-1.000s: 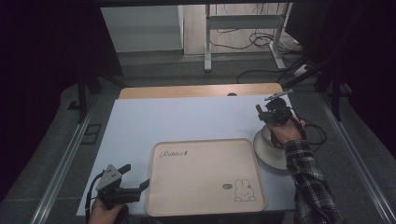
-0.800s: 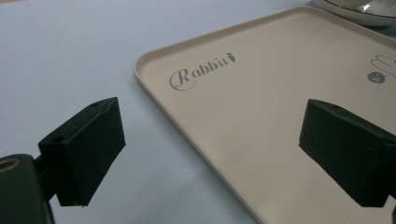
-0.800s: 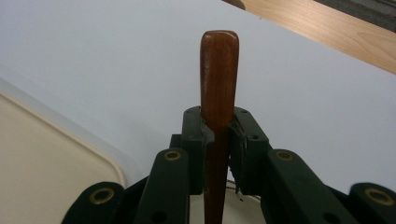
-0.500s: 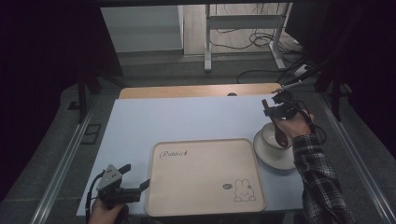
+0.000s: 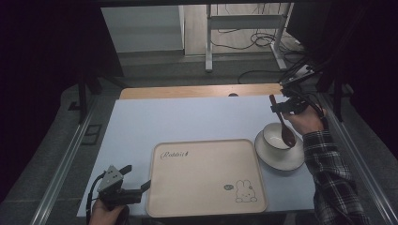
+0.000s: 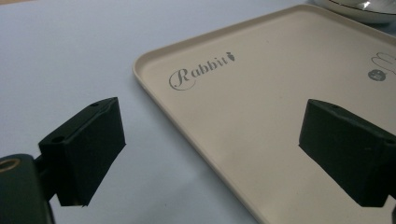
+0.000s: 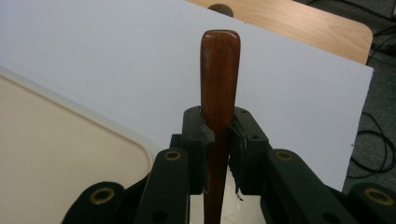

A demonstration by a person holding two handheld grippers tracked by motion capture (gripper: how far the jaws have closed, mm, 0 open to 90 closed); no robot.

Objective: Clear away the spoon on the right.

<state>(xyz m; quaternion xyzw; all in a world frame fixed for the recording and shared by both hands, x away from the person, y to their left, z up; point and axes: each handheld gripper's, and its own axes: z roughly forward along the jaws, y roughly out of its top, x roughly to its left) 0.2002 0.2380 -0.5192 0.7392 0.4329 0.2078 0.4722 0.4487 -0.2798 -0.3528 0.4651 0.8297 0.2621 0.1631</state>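
Note:
A dark wooden spoon (image 5: 282,121) hangs tilted over a white bowl (image 5: 273,136) that stands on a white plate (image 5: 279,157) at the table's right. My right gripper (image 5: 279,107) is shut on the spoon's handle (image 7: 219,88), whose rounded end sticks out past the pads; the spoon's head is level with the bowl's right rim. A beige tray (image 5: 206,176) printed with "Rabbit" and a bunny lies at the front middle. My left gripper (image 5: 136,180) stands open by the tray's left front corner, its jaws wide apart over the tray's edge (image 6: 187,126) with nothing between them.
A pale blue-white mat (image 5: 187,122) covers the table, and a strip of bare wood (image 5: 197,91) runs along its far edge. Behind the table stand a metal frame (image 5: 209,37) and loose cables (image 5: 244,42) on the floor. Dark rails flank both sides.
My right gripper has risen above the bowl, lifting the spoon so that its head comes up out of the bowl. The left gripper has stayed in place.

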